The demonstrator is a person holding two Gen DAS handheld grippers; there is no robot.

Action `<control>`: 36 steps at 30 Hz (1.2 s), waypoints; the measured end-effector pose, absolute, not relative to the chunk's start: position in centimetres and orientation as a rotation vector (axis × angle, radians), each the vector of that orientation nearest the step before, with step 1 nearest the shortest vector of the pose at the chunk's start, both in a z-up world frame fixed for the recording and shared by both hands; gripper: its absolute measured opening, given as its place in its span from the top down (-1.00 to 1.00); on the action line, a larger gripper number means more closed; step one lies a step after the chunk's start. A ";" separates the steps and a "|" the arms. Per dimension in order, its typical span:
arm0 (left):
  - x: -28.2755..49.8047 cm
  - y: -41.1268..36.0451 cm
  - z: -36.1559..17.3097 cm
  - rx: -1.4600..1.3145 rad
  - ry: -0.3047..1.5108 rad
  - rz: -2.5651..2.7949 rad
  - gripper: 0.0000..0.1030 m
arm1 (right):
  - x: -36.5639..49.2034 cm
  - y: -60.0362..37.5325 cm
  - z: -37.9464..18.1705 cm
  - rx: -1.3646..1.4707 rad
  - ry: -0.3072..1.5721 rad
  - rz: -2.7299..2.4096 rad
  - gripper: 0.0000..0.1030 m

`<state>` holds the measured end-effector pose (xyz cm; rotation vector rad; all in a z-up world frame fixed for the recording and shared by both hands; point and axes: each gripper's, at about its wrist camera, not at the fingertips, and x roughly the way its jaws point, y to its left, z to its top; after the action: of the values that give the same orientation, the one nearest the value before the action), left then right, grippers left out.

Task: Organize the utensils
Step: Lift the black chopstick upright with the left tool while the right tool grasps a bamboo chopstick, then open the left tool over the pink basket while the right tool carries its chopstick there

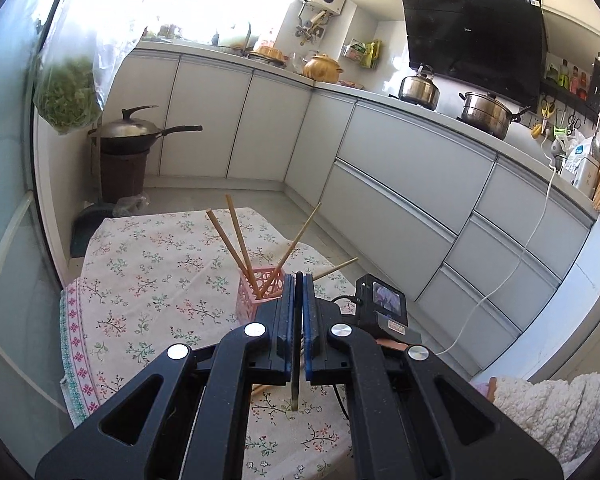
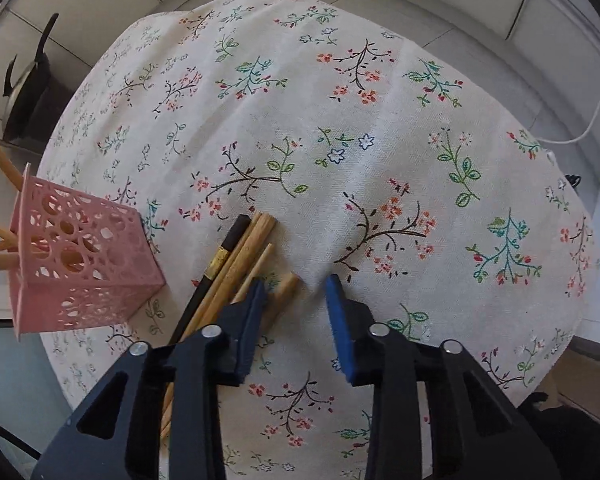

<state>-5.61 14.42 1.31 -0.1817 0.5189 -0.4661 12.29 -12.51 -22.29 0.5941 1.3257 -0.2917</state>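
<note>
A pink perforated holder (image 1: pixel 258 292) stands on the floral tablecloth (image 1: pixel 148 272) with several wooden chopsticks (image 1: pixel 236 240) leaning out of it. My left gripper (image 1: pixel 299 280) is shut on a dark chopstick (image 1: pixel 296 380) that hangs down between its pads, just right of the holder. In the right wrist view the holder (image 2: pixel 80 268) is at the left. My right gripper (image 2: pixel 296 284) is open, low over a pile of chopsticks (image 2: pixel 244 252) on the cloth; one dark chopstick (image 2: pixel 228 248) lies among wooden ones. One wooden chopstick (image 2: pixel 286 286) lies between its fingers.
White kitchen cabinets (image 1: pixel 400 184) run behind the table, with pots (image 1: pixel 486 114) on the counter. A wok (image 1: pixel 132 132) sits on a stand at the far left. A white cable (image 1: pixel 512 268) hangs down the cabinet front. The cloth (image 2: pixel 380 140) stretches ahead of the right gripper.
</note>
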 end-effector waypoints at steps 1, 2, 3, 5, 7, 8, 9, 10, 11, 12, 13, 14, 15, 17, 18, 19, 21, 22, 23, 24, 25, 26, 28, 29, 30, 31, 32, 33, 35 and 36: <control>-5.7 14.5 1.3 -0.183 0.516 -0.467 0.94 | 12.3 -13.1 -22.6 0.606 1.329 -0.288 0.70; -5.7 14.5 1.4 -0.184 0.514 -0.469 0.94 | 12.0 -13.8 -22.8 0.643 1.330 -0.268 0.71; -5.7 14.6 1.4 -0.187 0.512 -0.470 0.94 | 11.7 -14.6 -23.0 0.697 1.338 -0.253 0.72; -5.7 14.7 1.4 -0.192 0.510 -0.472 0.94 | 11.1 -15.9 -23.4 0.792 1.350 -0.219 0.72; -5.7 14.7 1.5 -0.199 0.508 -0.476 0.94 | 11.1 -16.4 -23.7 0.817 1.360 -0.188 0.71; -5.7 14.7 1.5 -0.202 0.507 -0.479 0.94 | 11.0 -16.6 -23.7 0.828 1.363 -0.181 0.69; -5.7 14.7 1.6 -0.204 0.505 -0.482 0.94 | 10.9 -16.7 -23.8 0.847 1.372 -0.182 0.67; -5.8 14.6 1.6 -0.202 0.505 -0.484 0.94 | 10.1 -16.5 -23.7 0.861 1.379 -0.183 0.66; -5.7 14.6 1.6 -0.198 0.505 -0.484 0.94 | 9.7 -16.6 -23.6 0.867 1.384 -0.182 0.64; -5.7 14.6 1.6 -0.193 0.507 -0.480 0.94 | 9.6 -16.4 -23.5 0.864 1.383 -0.183 0.55; -5.7 14.6 1.6 -0.191 0.509 -0.476 0.94 | 9.7 -16.0 -23.4 0.860 1.379 -0.185 0.42; -5.6 14.7 1.5 -0.192 0.511 -0.473 0.94 | 9.8 -15.6 -23.3 0.858 1.373 -0.187 0.35; -5.6 14.8 1.5 -0.195 0.511 -0.472 0.94 | 10.2 -15.1 -23.2 0.838 1.370 -0.197 0.25; -5.5 14.9 1.5 -0.195 0.512 -0.470 0.94 | 10.6 -14.1 -23.0 0.749 1.367 -0.228 0.37; -5.5 14.8 1.5 -0.194 0.513 -0.469 0.94 | 10.6 -13.8 -22.9 0.715 1.361 -0.246 0.63; -5.4 14.8 1.4 -0.193 0.515 -0.469 0.94 | 10.6 -13.8 -22.9 0.719 1.350 -0.248 0.68; -5.4 14.8 1.4 -0.195 0.514 -0.469 0.94 | 10.4 -14.4 -23.1 0.774 1.327 -0.236 0.79; -5.4 14.8 1.4 -0.195 0.514 -0.468 0.94 | 10.0 -14.9 -23.1 0.814 1.307 -0.230 0.83; -5.4 14.8 1.4 -0.198 0.512 -0.468 0.94 | 9.3 -15.6 -23.0 0.824 1.292 -0.230 0.84; -5.4 14.8 1.4 -0.200 0.510 -0.466 0.94 | 8.9 -15.9 -22.5 0.825 1.265 -0.225 0.84; -5.5 14.9 1.4 -0.203 0.507 -0.465 0.94 | 8.5 -16.1 -22.0 0.827 1.244 -0.214 0.84; -5.5 14.9 1.4 -0.205 0.503 -0.461 0.94 | 8.0 -16.3 -21.3 0.825 1.223 -0.198 0.84; -5.6 14.9 1.5 -0.210 0.494 -0.450 0.94 | 6.8 -16.5 -19.2 0.790 1.164 -0.164 0.84; -5.6 14.9 1.5 -0.214 0.490 -0.445 0.94 | 6.2 -16.6 -18.0 0.768 1.136 -0.146 0.84; -5.6 15.0 1.6 -0.219 0.484 -0.441 0.94 | 5.3 -16.8 -16.9 0.745 1.110 -0.126 0.84; -5.6 15.0 1.6 -0.224 0.480 -0.436 0.94 | 4.5 -16.9 -15.4 0.720 1.078 -0.100 0.84; -5.6 14.9 1.7 -0.227 0.477 -0.432 0.94 | 3.6 -16.9 -13.9 0.690 1.039 -0.073 0.84; -5.5 14.9 1.7 -0.228 0.476 -0.426 0.94 | 3.0 -16.9 -12.7 0.665 1.007 -0.055 0.85; -5.4 14.6 1.8 -0.228 0.474 -0.411 0.94 | 1.8 -16.4 -9.6 0.596 0.924 -0.006 0.85; -5.4 14.5 1.8 -0.226 0.472 -0.405 0.94 | 1.6 -16.1 -8.8 0.573 0.898 0.010 0.85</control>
<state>-5.39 14.47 1.80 -0.2262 0.4719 -0.4048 1.57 -16.12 -8.82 0.5733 0.8980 0.0098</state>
